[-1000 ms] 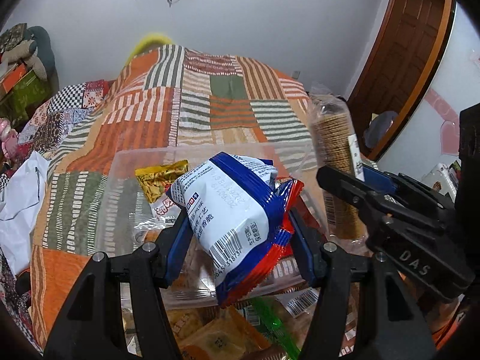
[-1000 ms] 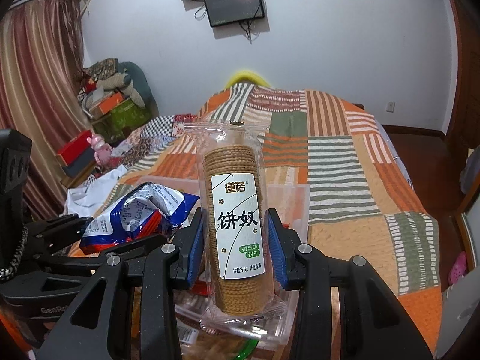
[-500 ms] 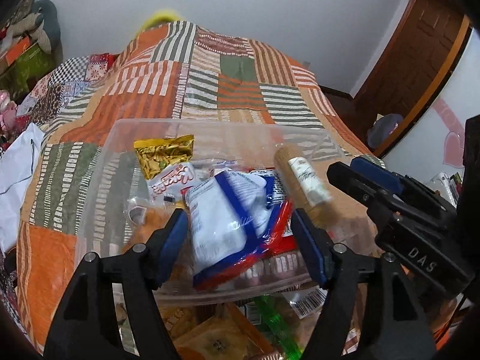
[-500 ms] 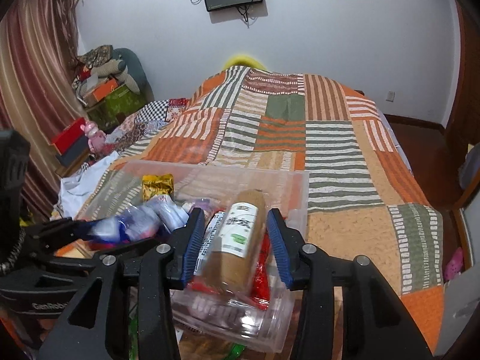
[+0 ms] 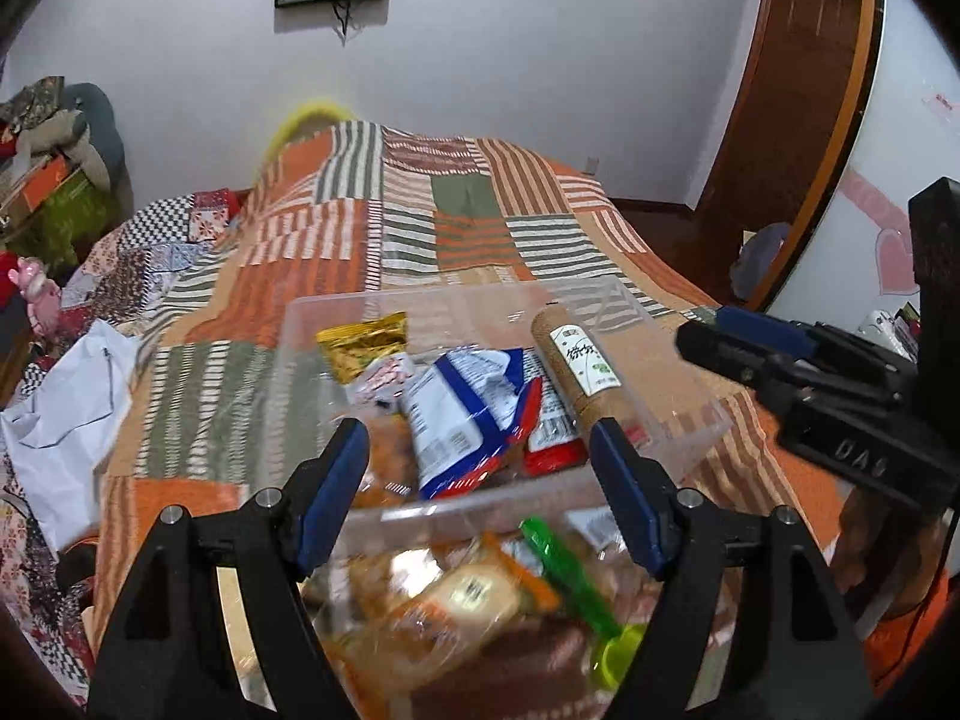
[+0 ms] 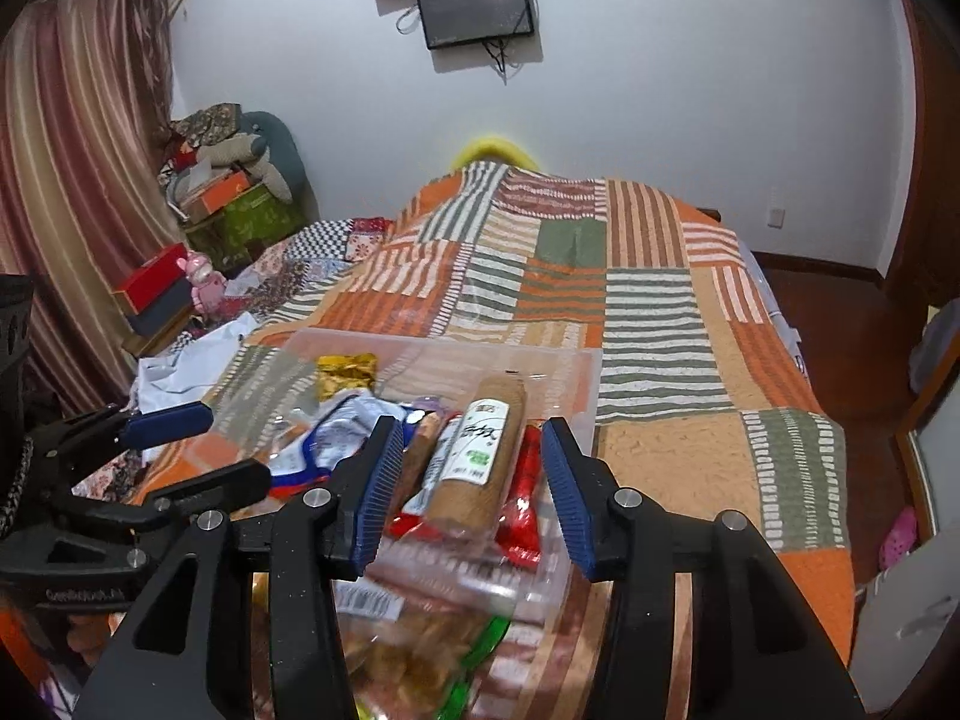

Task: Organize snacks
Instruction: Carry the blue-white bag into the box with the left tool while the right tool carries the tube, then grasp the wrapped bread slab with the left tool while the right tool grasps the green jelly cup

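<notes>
A clear plastic bin [image 5: 690,414] sits on the patchwork bed and holds snacks. Inside lie the blue-and-white bag [image 5: 456,414], the brown biscuit tube [image 5: 588,372] and a gold packet [image 5: 366,342]. My left gripper [image 5: 480,480] is open and empty, just above the bin's near rim. My right gripper [image 6: 474,480] is open and empty over the biscuit tube [image 6: 480,462] in the bin [image 6: 576,360]. The blue-and-white bag also shows in the right wrist view [image 6: 324,438]. More loose snack packs [image 5: 468,594] lie blurred below the bin's near edge.
The striped patchwork quilt [image 6: 660,312] covers the bed around the bin. White cloth [image 5: 66,414] lies to the left. Boxes and stuffed toys [image 6: 228,192] are piled by the curtain. A wooden door [image 5: 798,120] stands to the right.
Both grippers opened and let go. The blue-and-white bag and the biscuit tube dropped into the clear bin and now lie there. Both grippers have drawn back a little.
</notes>
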Tool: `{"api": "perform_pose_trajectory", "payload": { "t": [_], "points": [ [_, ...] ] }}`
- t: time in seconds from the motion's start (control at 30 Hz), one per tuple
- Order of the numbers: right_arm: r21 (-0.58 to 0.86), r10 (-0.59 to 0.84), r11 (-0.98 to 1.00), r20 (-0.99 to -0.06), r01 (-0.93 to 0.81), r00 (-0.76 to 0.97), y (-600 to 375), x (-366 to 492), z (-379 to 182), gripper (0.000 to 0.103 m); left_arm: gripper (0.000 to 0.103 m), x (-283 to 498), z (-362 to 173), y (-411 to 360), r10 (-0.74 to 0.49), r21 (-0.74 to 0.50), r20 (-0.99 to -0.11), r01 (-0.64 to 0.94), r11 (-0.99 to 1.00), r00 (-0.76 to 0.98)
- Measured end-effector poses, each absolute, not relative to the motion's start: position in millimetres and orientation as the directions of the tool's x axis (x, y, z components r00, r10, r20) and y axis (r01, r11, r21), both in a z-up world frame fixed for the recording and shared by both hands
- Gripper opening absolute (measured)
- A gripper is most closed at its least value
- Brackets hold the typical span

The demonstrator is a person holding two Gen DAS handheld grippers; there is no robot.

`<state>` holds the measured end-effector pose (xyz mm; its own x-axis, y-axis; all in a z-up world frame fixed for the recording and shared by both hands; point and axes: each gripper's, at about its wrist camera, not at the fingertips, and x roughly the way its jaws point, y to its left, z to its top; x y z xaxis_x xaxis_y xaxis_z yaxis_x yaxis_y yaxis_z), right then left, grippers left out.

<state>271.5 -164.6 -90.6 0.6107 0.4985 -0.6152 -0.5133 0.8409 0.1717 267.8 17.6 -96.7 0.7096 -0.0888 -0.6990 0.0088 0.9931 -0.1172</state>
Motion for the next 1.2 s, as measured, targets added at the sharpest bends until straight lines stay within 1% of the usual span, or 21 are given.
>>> {"api": "perform_pose_trajectory", "payload": {
  "t": [0.1,0.2,0.4,0.57,0.67,0.8,0.83,0.97,1.1,1.2],
  "points": [
    [0.165,0.507,0.835,-0.599,-0.524,0.619,-166,257,-84,0.045,0.076,249,-91,26,-0.069,-0.102,-0.689,-0.002,0.995,0.722],
    [0.167,0.518,0.830,-0.582,-0.532,0.627,-167,243,-81,0.052,0.076,231,-86,35,-0.045,-0.087,-0.679,-0.019,0.996,0.733],
    [0.151,0.514,0.834,-0.562,-0.531,0.647,-167,216,-78,0.058,0.076,200,-81,58,-0.012,-0.089,-0.670,-0.065,0.994,0.742],
    [0.141,0.513,0.832,-0.566,-0.537,0.645,-166,201,-80,0.059,0.076,176,-86,77,0.019,-0.080,-0.675,-0.098,0.992,0.738],
    [0.137,0.512,0.830,-0.574,-0.541,0.639,-164,194,-86,0.063,0.076,167,-93,85,0.036,-0.061,-0.688,-0.107,0.992,0.725],
    [0.138,0.508,0.828,-0.594,-0.544,0.623,-159,187,-97,0.064,0.077,156,-108,94,0.056,-0.034,-0.707,-0.112,0.993,0.705],
    [0.145,0.511,0.826,-0.601,-0.545,0.615,-158,186,-101,0.066,0.077,154,-113,97,0.060,-0.030,-0.714,-0.116,0.993,0.698],
    [0.151,0.483,0.848,-0.616,-0.508,0.622,-160,177,-116,0.070,0.077,149,-133,110,0.057,-0.058,-0.726,-0.144,0.988,0.685],
    [0.206,0.495,0.846,-0.646,-0.492,0.581,-162,177,-133,0.070,0.077,154,-155,121,0.027,-0.095,-0.755,-0.151,0.984,0.655],
    [0.208,0.480,0.854,-0.665,-0.476,0.572,-161,175,-145,0.070,0.077,161,-166,126,0.022,-0.094,-0.765,-0.146,0.985,0.644]
  ]
}}
